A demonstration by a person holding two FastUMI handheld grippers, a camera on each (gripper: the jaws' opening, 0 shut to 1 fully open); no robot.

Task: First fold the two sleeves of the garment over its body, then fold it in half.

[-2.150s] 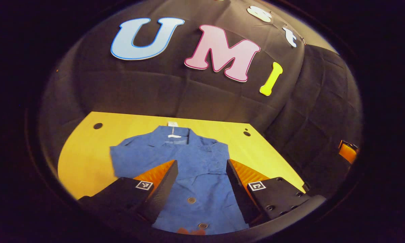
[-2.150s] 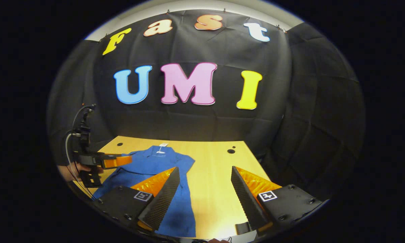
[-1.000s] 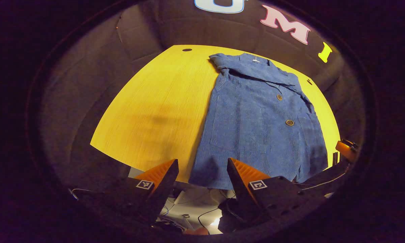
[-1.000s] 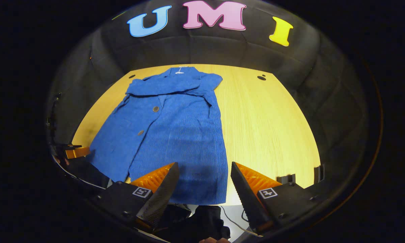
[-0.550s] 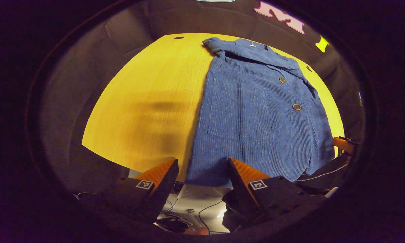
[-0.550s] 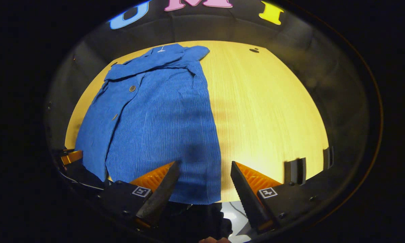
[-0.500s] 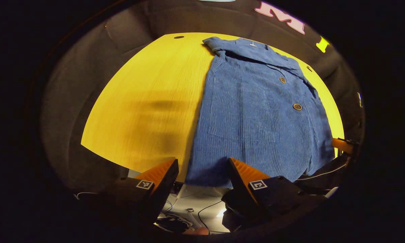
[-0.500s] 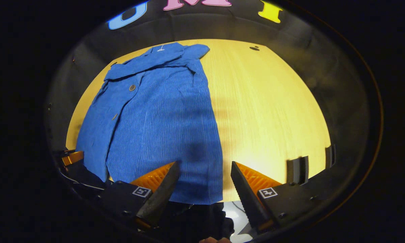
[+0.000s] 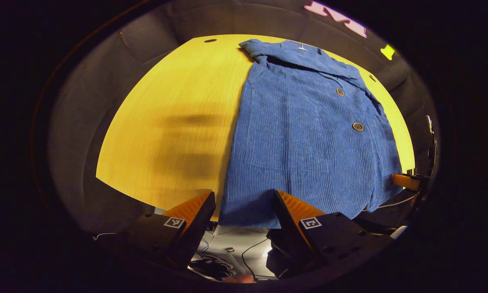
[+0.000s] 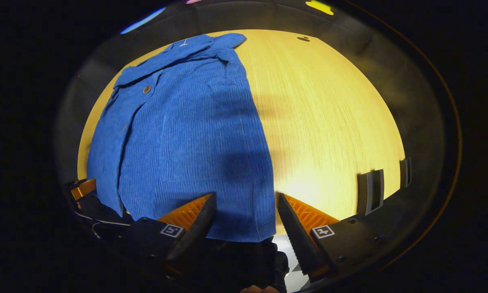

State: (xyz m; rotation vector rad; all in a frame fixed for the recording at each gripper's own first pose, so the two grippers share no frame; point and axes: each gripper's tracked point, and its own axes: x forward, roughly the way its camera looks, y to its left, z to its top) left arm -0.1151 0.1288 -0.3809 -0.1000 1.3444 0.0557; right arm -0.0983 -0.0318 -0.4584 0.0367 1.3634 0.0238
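A blue corduroy button-up garment (image 9: pixel 309 130) lies flat on the yellow wooden table (image 9: pixel 174 122), collar at the far end, hem hanging at the near edge; both sleeves lie folded over its body. My left gripper (image 9: pixel 244 203) is open, its fingers either side of the hem's left corner, just short of the cloth. In the right gripper view the same garment (image 10: pixel 191 134) covers the table's left half. My right gripper (image 10: pixel 246 207) is open over the hem's right corner. The other gripper (image 10: pixel 83 188) shows at the far left edge, and the right one (image 9: pixel 406 181) at the left gripper view's right edge.
Bare table (image 10: pixel 329 122) stretches to the right of the garment, with small dark holes (image 10: pixel 303 39) near its far corners. Two dark clips (image 10: pixel 370 187) sit on the near right edge. Below the table edge are cables and floor (image 9: pixel 235 252).
Both grippers came down from high over the table toward its near edge and tilted downward; the hem now sits between each pair of open fingers. The garment has not moved.
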